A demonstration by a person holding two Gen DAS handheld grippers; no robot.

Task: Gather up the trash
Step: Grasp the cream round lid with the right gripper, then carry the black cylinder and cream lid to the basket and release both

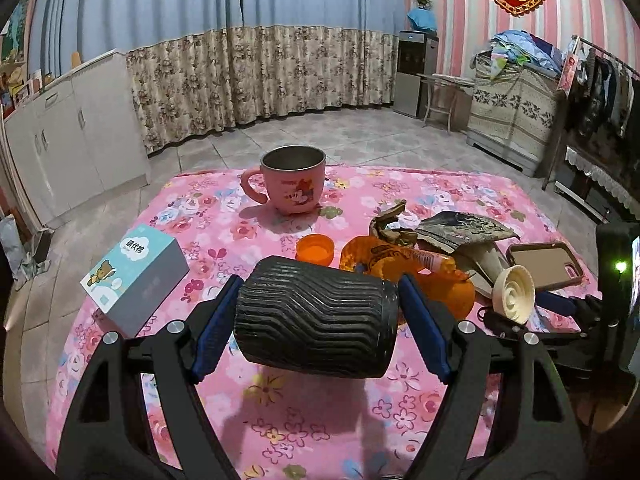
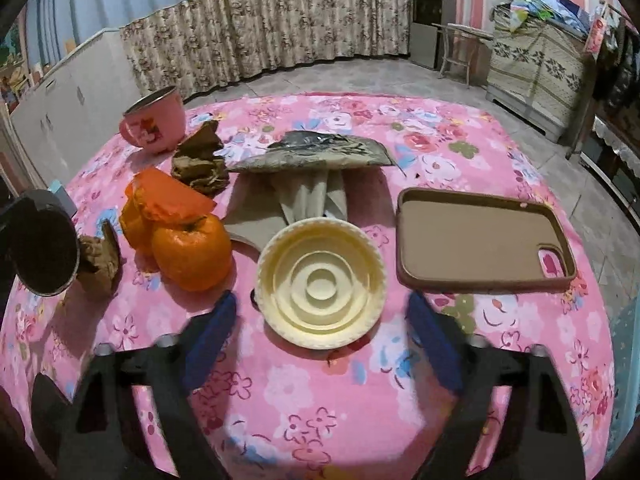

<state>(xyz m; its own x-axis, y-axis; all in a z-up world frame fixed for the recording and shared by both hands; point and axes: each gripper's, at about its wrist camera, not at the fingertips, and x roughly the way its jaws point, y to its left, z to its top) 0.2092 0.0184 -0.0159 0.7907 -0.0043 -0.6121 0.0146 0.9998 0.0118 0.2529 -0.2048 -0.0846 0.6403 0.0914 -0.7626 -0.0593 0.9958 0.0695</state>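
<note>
At the centre of the left wrist view, the left gripper (image 1: 318, 312) clasped a ribbed black cup (image 1: 316, 316) sideways above the pink floral tablecloth (image 1: 304, 412); in the right wrist view, the right gripper (image 2: 318, 318) stood released around a cream lid (image 2: 320, 276) at mid-frame, beside an orange (image 2: 192, 256)
</note>
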